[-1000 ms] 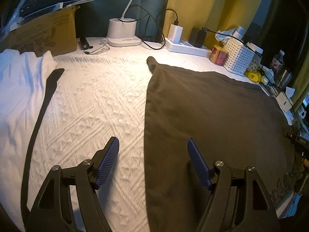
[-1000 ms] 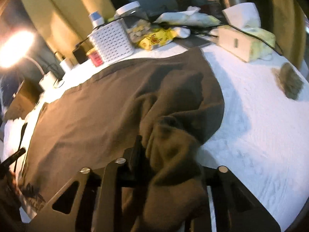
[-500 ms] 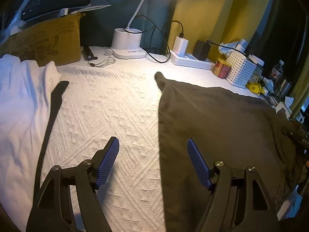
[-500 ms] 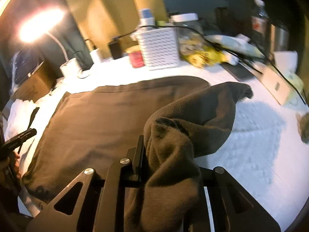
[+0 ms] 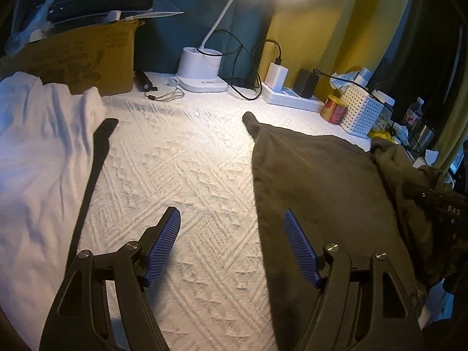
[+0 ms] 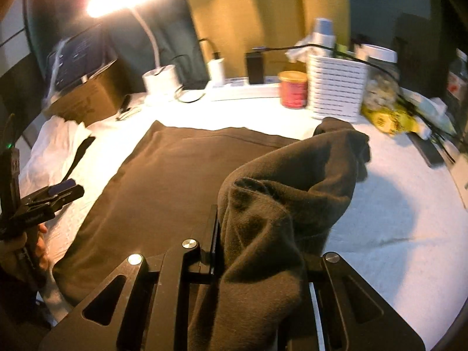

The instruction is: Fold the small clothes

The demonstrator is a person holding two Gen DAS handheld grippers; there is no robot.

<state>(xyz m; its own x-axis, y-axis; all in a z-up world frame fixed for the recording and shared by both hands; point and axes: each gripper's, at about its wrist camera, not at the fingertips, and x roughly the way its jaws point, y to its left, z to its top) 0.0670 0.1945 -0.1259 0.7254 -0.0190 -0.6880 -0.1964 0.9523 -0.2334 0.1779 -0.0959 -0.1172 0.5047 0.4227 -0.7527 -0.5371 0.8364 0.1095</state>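
Left tool [image 5: 232, 241] spread, empty; right tool [image 6: 260, 251] clamping one brown garment [image 6: 181, 181]; one white garment [image 5: 38, 152] aside.

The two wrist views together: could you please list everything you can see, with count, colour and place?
dark garment: one, brown, spread on the bedspread, its right edge lifted
bedspread: one, white, textured, underneath
white garment: one, far left
cardboard box: one, brown, back left
desk lamp: one, white, lit, back centre
power strip: one, white, beside the lamp
tin: one, red, by the basket
basket: one, white, back right
left gripper: open, over the garment's left edge
right gripper: shut on the lifted cloth
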